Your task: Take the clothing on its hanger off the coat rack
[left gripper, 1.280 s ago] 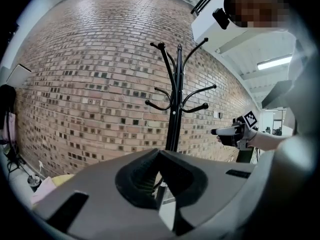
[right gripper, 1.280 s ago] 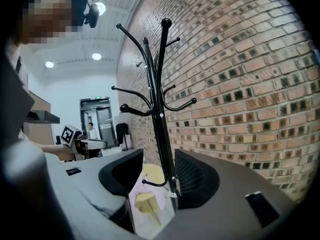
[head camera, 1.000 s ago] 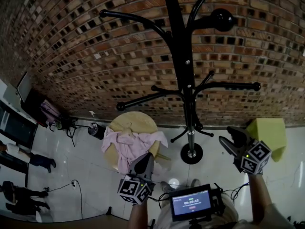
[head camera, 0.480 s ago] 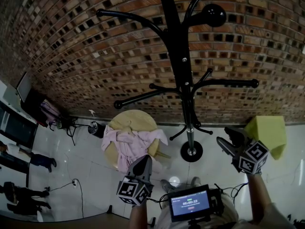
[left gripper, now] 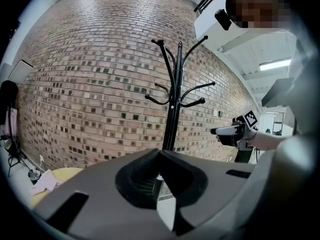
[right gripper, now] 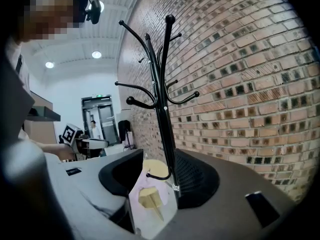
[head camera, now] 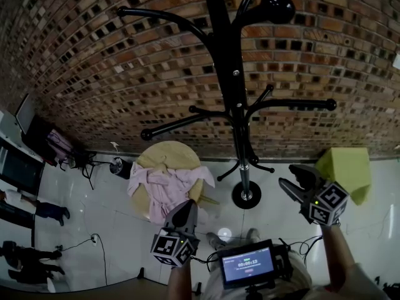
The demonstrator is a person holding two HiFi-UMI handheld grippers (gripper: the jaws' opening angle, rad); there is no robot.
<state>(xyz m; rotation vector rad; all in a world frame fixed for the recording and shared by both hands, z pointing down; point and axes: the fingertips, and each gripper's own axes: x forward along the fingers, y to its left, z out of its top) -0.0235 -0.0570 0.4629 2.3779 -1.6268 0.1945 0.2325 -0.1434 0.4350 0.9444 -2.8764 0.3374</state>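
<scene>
The black coat rack (head camera: 236,99) stands against the brick wall, and every hook I can see is bare. Pink clothing (head camera: 164,187) lies crumpled on a round wooden table (head camera: 167,156) left of the rack's base (head camera: 246,194); I cannot make out a hanger. My left gripper (head camera: 187,209) hovers just in front of the table, jaws together and empty, aimed at the rack (left gripper: 172,109). My right gripper (head camera: 292,181) hangs right of the base, jaws apart with nothing between them. It looks at the rack pole (right gripper: 161,114) and the table (right gripper: 156,168).
A yellow-green block (head camera: 345,169) sits on the floor just right of my right gripper. A small screen (head camera: 246,265) hangs at the person's waist. Cables, a black stand and dark equipment (head camera: 94,164) crowd the left wall. A person stands far off by a doorway (right gripper: 92,129).
The head view has drifted, so the rack and table sit a little further left and lower in the frame. Both grippers hold nearly the same places and the same jaw stance.
</scene>
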